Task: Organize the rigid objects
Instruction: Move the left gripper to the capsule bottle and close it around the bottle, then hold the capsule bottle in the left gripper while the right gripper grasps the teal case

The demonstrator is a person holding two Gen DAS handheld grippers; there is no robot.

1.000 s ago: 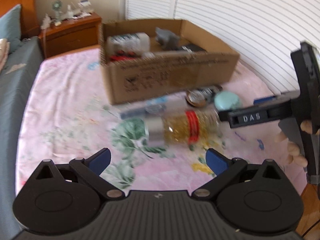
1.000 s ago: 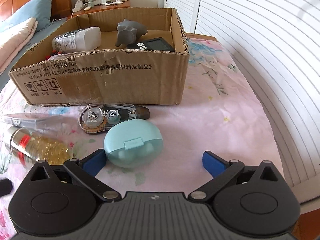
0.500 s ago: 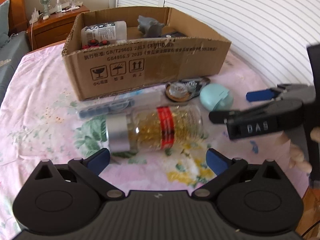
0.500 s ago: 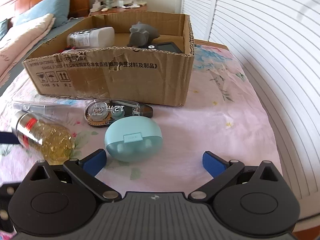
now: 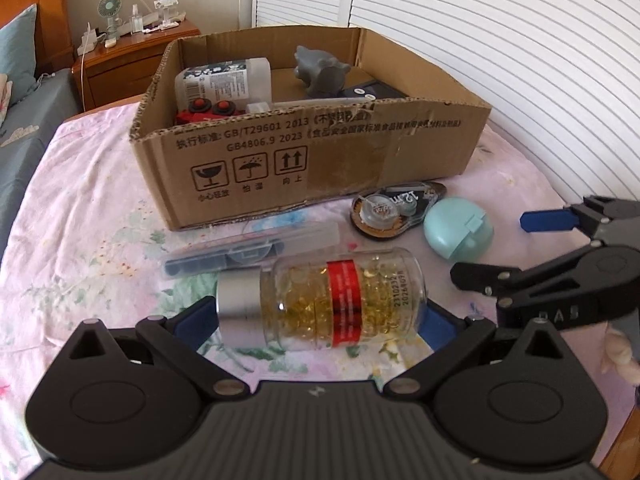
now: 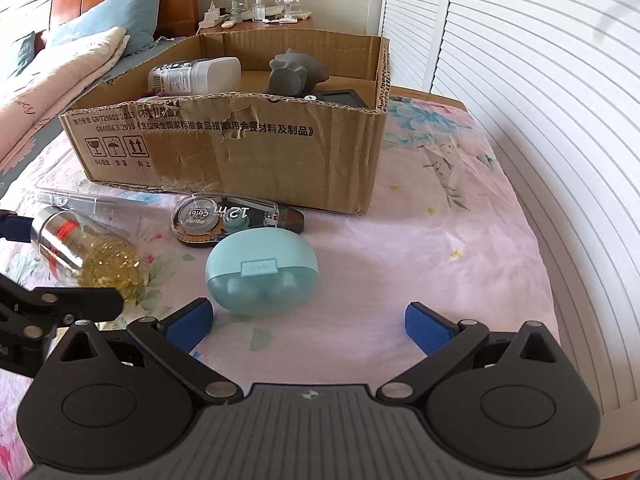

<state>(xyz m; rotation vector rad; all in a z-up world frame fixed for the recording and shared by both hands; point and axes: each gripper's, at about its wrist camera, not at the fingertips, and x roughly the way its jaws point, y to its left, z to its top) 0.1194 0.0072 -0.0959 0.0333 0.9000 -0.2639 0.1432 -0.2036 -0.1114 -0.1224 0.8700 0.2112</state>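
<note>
Capsules of golden oil fill the clear glass bottle with the silver cap and red label band (image 5: 320, 308), which lies on its side on the pink floral bedsheet (image 5: 92, 216), cap toward the left. The left gripper (image 5: 316, 320) has its blue-padded fingers spread wide, one at each end of the bottle, cap end and base end; whether the pads touch it cannot be told. Just behind the bottle lies a long clear plastic pen case (image 5: 252, 248), and behind that stands the open brown cardboard box (image 5: 320, 160) with printed symbols on its front wall.

Inside the box are a white plastic bottle lying on its side (image 5: 224, 80), a grey animal figurine (image 5: 320, 72), a red toy with round knobs (image 5: 208, 110) and a flat black device (image 5: 372, 92).

In front of the box, right of the glass bottle, sits a black-and-clear correction tape dispenser (image 6: 232, 218), and touching its near side is the rounded light-blue plastic case (image 6: 262, 276). The right gripper (image 6: 308, 322) hovers low over the sheet with its blue pads wide apart and nothing between them; the light-blue case lies just ahead of its left pad.

A wooden nightstand (image 5: 132, 56) carrying a small green fan (image 5: 109, 8) stands beyond the bed, beside white louvred doors (image 5: 500, 40).
</note>
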